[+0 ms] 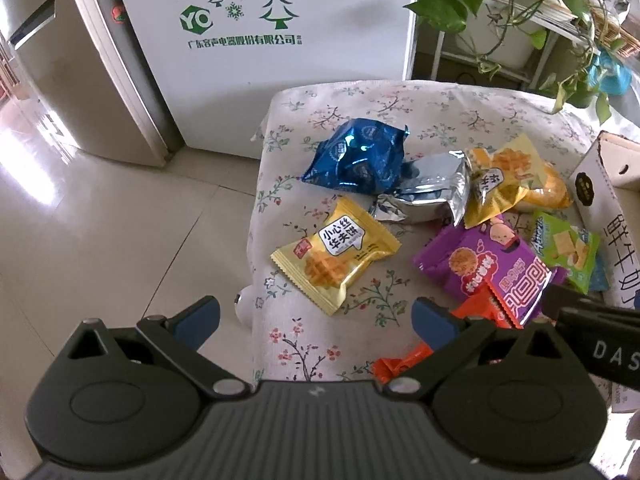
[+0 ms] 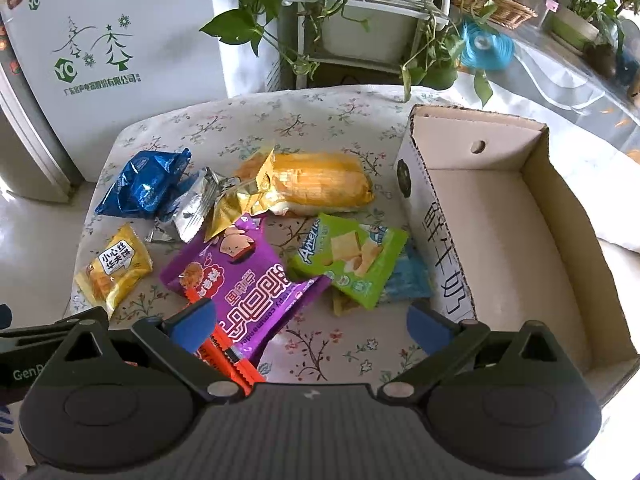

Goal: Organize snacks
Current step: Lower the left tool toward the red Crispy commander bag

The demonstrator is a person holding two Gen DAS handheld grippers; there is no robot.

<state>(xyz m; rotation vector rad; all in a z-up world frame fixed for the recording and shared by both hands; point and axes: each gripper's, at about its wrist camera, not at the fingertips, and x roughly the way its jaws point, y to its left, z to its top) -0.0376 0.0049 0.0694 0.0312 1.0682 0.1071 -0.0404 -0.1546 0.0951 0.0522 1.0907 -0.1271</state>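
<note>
Crinkly foil and bright plastic everywhere: the snacks lie loose across the flowered cushion cover (image 2: pixel 320 116), none of them in the cardboard box (image 2: pixel 500 216) yet, which stands bare on the right side with its open top ready to take them. Nearest the right gripper (image 2: pixel 312 320) is the purple packet (image 2: pixel 244 276), lying on top of an orange wrapper (image 2: pixel 228 352) that pokes out toward the camera. Just beside it to the right, the green wafer pack (image 2: pixel 352 258) rests on a pale blue packet (image 2: pixel 412 276), right up against the box's printed wall, so that pair looks like the shortest trip in. Behind them, the long yellow cake roll (image 2: pixel 316 184) lies crosswise, with a gold sachet (image 2: pixel 236 204) and a silver sachet (image 2: pixel 196 208) heaped against its left end. The blue foil bag (image 1: pixel 356 156) sits furthest back on the left.

On the other side, the left gripper (image 1: pixel 316 312) hangs over the cushion's left edge, facing the small yellow waffle packet (image 1: pixel 336 256), which lies alone and flat, an easy first pick, I'd say. Both claws are spread wide with nothing between the blue pads, each one covering its own half of the pile. Nothing sorted so far; this looks like the very start.
</note>
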